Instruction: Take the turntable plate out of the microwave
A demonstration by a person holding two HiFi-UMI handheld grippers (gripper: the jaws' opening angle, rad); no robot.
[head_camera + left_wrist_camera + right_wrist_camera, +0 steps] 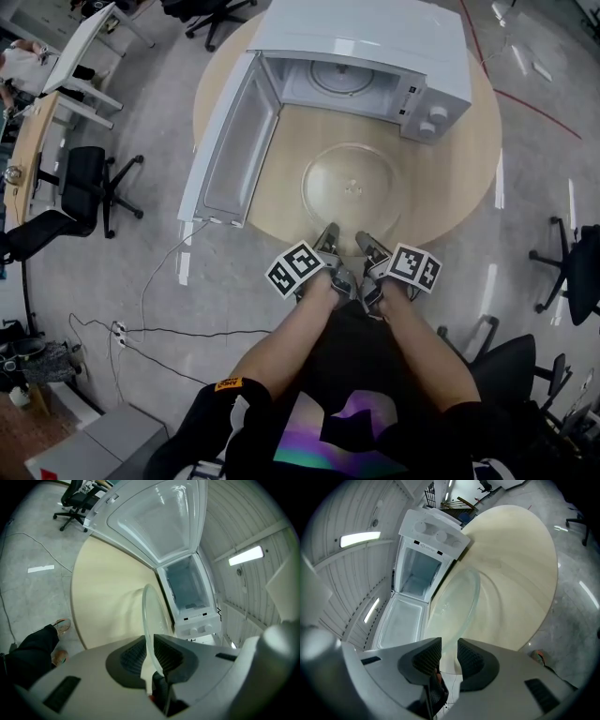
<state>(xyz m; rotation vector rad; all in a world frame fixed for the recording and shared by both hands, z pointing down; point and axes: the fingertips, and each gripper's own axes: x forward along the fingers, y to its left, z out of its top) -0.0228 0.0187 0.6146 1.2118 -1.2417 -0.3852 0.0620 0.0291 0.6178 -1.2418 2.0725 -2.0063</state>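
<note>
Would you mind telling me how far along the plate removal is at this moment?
Done: the turntable plate is out of the open microwave, over the table in front of it. In hand: the left gripper is shut on its near rim; the right gripper is open at the rim. Left: only releasing it, once it rests on the table.

A round pale wooden counter [469, 169] stands on a grey floor [150, 281]. A black swivel office chair [89, 183] sits off the counter's left edge, and a second black chair [574, 272] off its right edge. Off the near-left edge, a thin black cable [178, 330] runs to a white power strip [119, 329].
</note>
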